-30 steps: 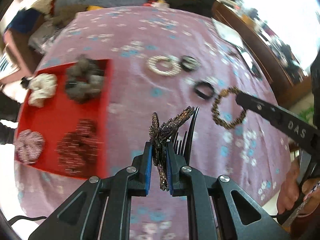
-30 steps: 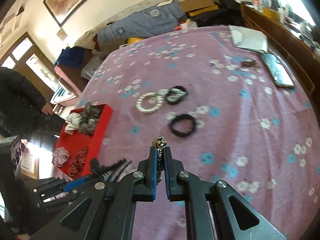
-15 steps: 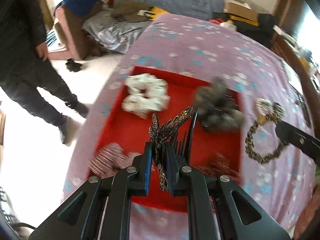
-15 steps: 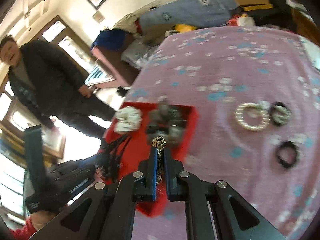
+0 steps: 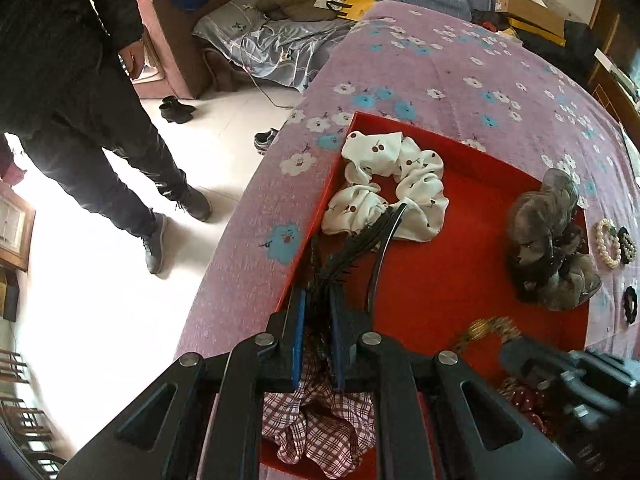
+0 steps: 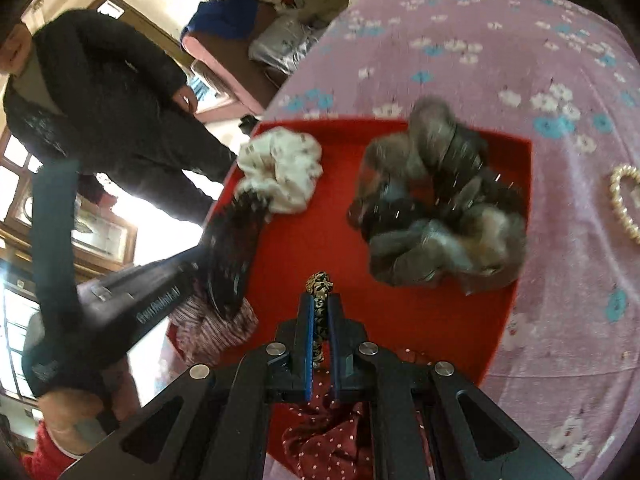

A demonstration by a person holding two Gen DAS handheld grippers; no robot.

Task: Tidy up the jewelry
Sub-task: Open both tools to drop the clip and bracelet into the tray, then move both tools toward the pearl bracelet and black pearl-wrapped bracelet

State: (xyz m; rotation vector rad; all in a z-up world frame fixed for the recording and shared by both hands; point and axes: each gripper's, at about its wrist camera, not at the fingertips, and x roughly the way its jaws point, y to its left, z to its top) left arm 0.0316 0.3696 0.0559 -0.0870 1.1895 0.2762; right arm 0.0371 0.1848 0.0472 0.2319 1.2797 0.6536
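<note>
My left gripper (image 5: 318, 300) is shut on a dark beaded hair comb (image 5: 360, 240) and holds it over the left part of the red tray (image 5: 460, 280). It also shows in the right wrist view (image 6: 232, 248). My right gripper (image 6: 320, 308) is shut on a gold-and-black beaded bracelet (image 6: 319, 284) over the tray (image 6: 320, 220). The bracelet shows blurred in the left wrist view (image 5: 486, 328). In the tray lie a white scrunchie (image 5: 392, 184), a grey scrunchie (image 5: 548, 240), a plaid one (image 5: 320, 420) and a dark red dotted one (image 6: 332, 440).
The tray sits at the edge of a pink flowered cloth (image 5: 460, 72). A pearl bracelet (image 5: 606, 238) and black hair ties (image 5: 630, 304) lie on the cloth right of the tray. A person in black (image 5: 72, 80) stands on the floor to the left.
Both grippers have moved left from over the cloth to over the red tray, and lower toward it, each still holding its piece.
</note>
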